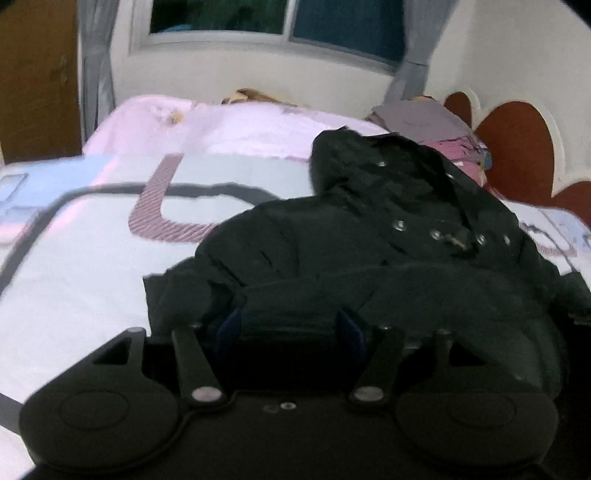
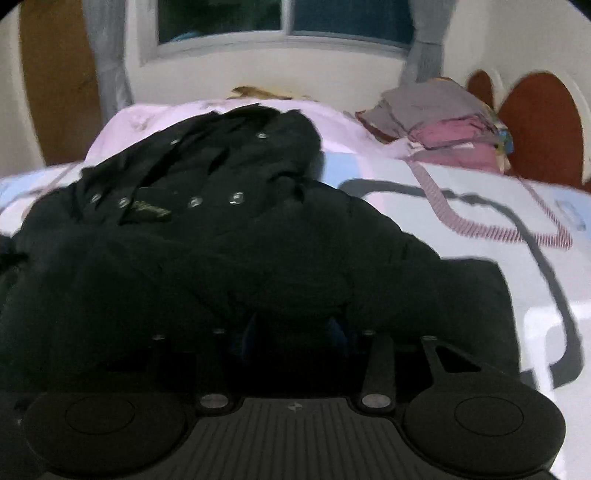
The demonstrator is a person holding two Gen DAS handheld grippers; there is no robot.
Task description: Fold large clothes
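**Two claws come down on a big black coat**

A big black coat (image 1: pixel 369 236) lies on the bed (image 1: pixel 92 258). It is puffy and bunched up, not flat. Its top part, with a row of shiny snaps (image 1: pixel 436 233), lies far from the cameras, toward the window (image 1: pixel 273 22). The thick bottom part lies close to both claws. I think it lies this way so the near edge is easy to reach.

The left claw (image 1: pixel 290 328) points down at the near edge of the coat. Its two blue fingertips (image 1: pixel 229 326) stand apart, and a fat roll of black cloth sits between them. The fingertips look like they are beside the cloth, not squeezing it, so this claw looks let go.

The right claw (image 2: pixel 291 332) is also low over the coat (image 2: pixel 221 229), a bit further along the same near edge. Here it is very dark. I cannot tell if this claw is pinching the cloth or not.

Both claws are at the same edge, side by side. My guess is that a big coat needs two grips, so it can be lifted evenly and folded over.

A stack of folded clothes (image 2: pixel 443 122) sits far away by the red headboard (image 2: pixel 535 133). That may be where finished things go.
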